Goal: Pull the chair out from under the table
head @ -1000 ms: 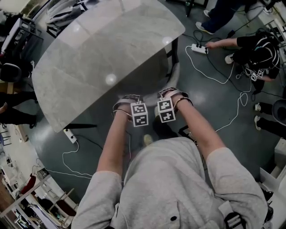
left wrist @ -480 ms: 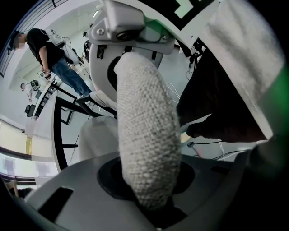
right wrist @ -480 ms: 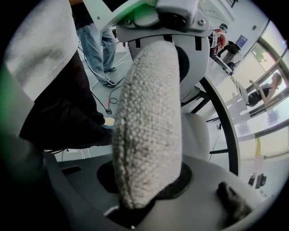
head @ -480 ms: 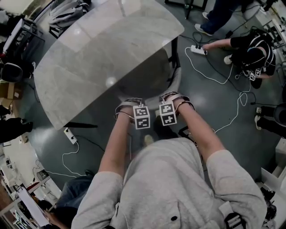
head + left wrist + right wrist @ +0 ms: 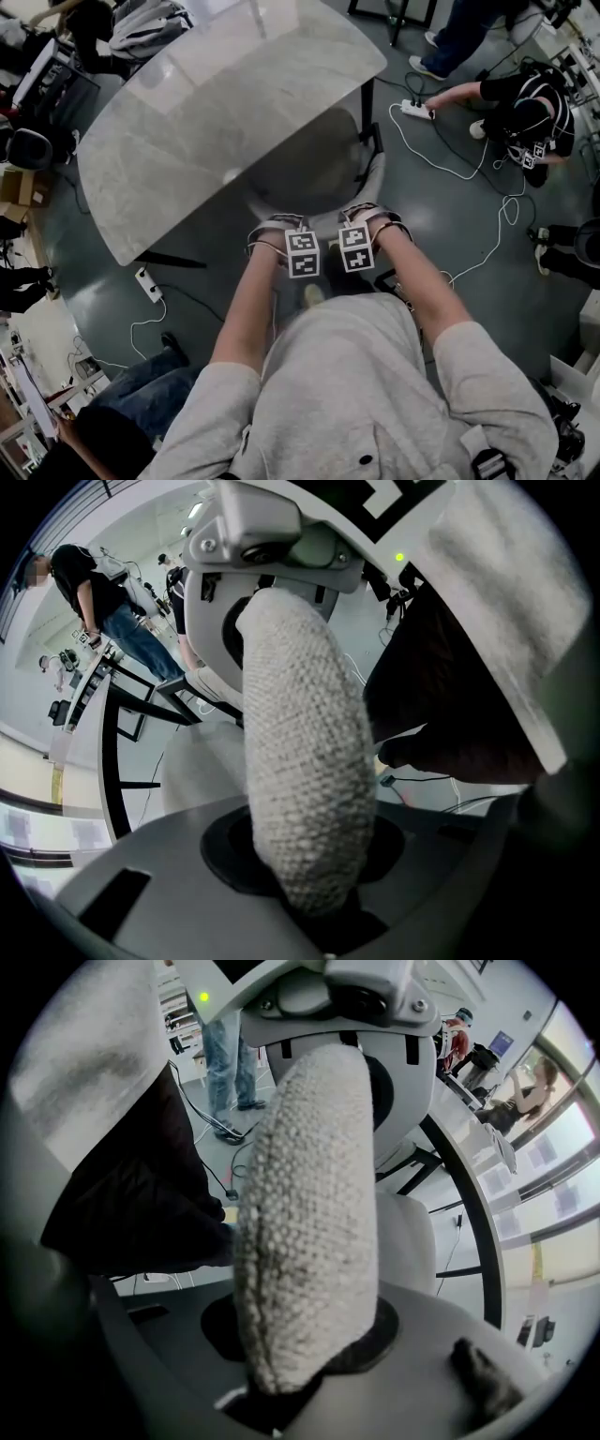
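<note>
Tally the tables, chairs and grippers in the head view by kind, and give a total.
table: 1
chair: 1
grippers: 2 (left gripper, right gripper)
total: 4

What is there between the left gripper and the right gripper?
A stretch of the chair's woven backrest rim, clamped by the left gripper and the right gripper; the left gripper view shows it best.

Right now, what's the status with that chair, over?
Left gripper, right gripper shut on off-white boucle chair backrest. Seat partly clear of grey marble-look table. White floor cable off to the right.
</note>
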The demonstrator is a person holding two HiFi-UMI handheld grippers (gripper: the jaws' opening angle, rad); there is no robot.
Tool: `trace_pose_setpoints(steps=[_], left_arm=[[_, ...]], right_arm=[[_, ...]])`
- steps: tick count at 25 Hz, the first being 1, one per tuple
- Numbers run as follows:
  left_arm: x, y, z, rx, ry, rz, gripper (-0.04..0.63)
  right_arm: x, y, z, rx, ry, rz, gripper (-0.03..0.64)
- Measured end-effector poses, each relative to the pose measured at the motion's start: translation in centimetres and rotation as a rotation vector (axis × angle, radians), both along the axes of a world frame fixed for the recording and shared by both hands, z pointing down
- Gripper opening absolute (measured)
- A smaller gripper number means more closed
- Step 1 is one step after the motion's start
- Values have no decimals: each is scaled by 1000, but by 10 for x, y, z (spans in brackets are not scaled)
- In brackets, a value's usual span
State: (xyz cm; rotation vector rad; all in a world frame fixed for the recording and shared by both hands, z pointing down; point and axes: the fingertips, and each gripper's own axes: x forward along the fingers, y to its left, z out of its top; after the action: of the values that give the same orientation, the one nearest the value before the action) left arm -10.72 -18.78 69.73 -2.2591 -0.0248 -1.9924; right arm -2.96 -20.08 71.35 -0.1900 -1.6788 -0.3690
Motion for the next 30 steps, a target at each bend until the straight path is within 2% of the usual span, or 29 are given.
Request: trace_pose_setpoints(steps=[30], left_arm=[[0,114,-3,-12,9,37,112]], right_arm=[[1,117,-4,-11,10,38,107]])
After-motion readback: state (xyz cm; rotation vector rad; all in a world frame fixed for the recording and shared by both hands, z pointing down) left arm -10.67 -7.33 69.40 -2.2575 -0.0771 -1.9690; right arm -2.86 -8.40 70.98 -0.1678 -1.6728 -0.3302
